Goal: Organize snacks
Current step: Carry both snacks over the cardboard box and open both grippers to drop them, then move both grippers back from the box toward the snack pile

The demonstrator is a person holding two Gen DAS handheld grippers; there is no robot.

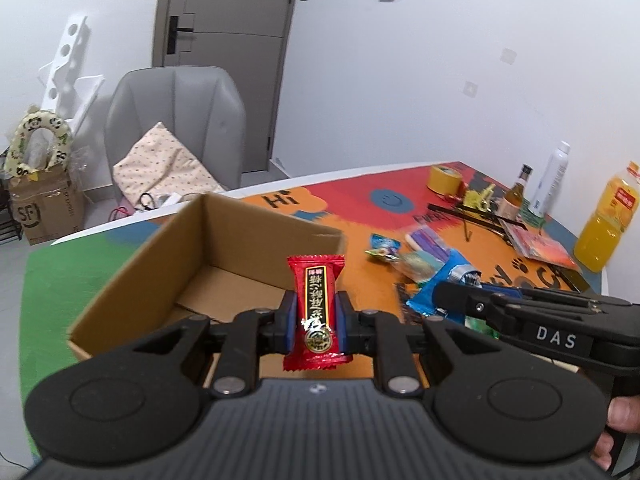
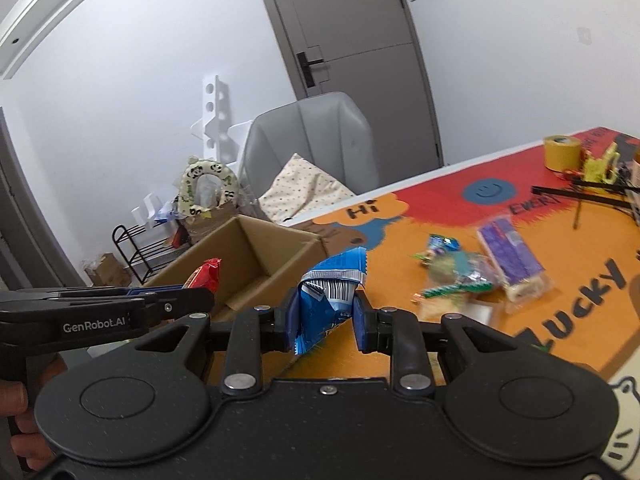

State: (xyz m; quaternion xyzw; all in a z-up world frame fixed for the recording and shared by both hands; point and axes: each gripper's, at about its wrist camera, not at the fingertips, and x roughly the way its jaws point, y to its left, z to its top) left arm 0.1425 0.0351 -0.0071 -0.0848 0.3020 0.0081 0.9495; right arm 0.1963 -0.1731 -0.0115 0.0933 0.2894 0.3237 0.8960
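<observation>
Now both jaws grip snacks — left gripper (image 1: 316, 316) a red candy (image 1: 318, 308), right gripper (image 2: 326, 312) a blue packet (image 2: 324, 300); carry each fully over the cardboard box (image 1: 208, 256) ahead before releasing.

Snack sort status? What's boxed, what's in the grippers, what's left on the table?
Done: nothing visible in the cardboard box; its visible floor is bare. In hand: left gripper shut on a red candy packet, right gripper shut on a blue snack packet, both near the box. Left: loose snacks and a purple packet on the table mat.
</observation>
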